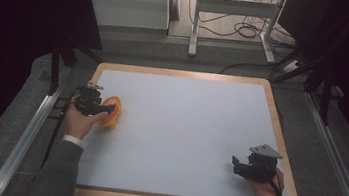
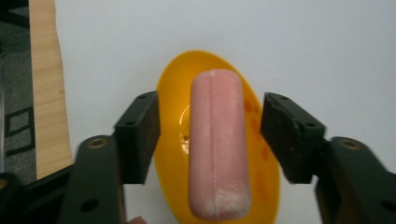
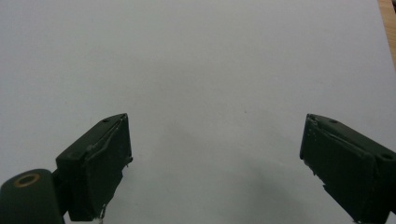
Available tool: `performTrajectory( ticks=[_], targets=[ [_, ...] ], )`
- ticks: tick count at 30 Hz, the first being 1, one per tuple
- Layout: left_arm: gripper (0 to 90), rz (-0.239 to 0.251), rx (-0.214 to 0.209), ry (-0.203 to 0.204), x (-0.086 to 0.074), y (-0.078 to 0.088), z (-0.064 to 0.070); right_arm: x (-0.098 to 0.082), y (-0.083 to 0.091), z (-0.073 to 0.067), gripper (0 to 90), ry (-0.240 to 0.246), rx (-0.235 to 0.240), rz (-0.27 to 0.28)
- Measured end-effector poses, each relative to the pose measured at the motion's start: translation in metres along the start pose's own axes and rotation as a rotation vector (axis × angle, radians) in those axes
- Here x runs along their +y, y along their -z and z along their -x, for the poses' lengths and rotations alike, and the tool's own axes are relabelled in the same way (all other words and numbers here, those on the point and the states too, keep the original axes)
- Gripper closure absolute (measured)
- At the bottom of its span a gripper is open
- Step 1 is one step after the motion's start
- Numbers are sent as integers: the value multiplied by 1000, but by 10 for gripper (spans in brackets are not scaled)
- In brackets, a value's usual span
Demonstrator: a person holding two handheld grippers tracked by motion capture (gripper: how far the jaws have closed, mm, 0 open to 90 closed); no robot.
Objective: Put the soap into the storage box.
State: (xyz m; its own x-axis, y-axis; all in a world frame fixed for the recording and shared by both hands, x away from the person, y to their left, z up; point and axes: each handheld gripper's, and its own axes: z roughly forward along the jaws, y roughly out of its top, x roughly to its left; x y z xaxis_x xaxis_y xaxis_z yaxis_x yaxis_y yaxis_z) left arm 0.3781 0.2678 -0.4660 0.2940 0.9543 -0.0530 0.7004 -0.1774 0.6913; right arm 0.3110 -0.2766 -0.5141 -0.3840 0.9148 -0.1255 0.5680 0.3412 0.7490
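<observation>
A pink sausage lies lengthwise in an orange bowl on the white table top. In the high view the bowl sits near the table's left edge. My left gripper hangs over it, one black jaw on each side of the sausage. A gap shows on both sides, so the gripper is open and its pads touch nothing. From above, the left gripper reaches in from the left. My right gripper rests near the front right corner. Its jaws stand wide open over bare white surface.
The white mat covers a wooden board whose rim shows around it. Dark floor surrounds the table, with metal rails on both sides. Cables and a white frame lie beyond the far edge.
</observation>
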Motion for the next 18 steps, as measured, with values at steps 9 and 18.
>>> performTrajectory(
  ticks=[9, 18],
  targets=[
    [274, 53, -82, -38, -9, 21, 12, 0, -1, -1, 86, 2, -2, -2],
    [275, 81, -146, -59, -28, 29, 20, 0, 1, -1, 86, 1, -5, 7]
  ],
)
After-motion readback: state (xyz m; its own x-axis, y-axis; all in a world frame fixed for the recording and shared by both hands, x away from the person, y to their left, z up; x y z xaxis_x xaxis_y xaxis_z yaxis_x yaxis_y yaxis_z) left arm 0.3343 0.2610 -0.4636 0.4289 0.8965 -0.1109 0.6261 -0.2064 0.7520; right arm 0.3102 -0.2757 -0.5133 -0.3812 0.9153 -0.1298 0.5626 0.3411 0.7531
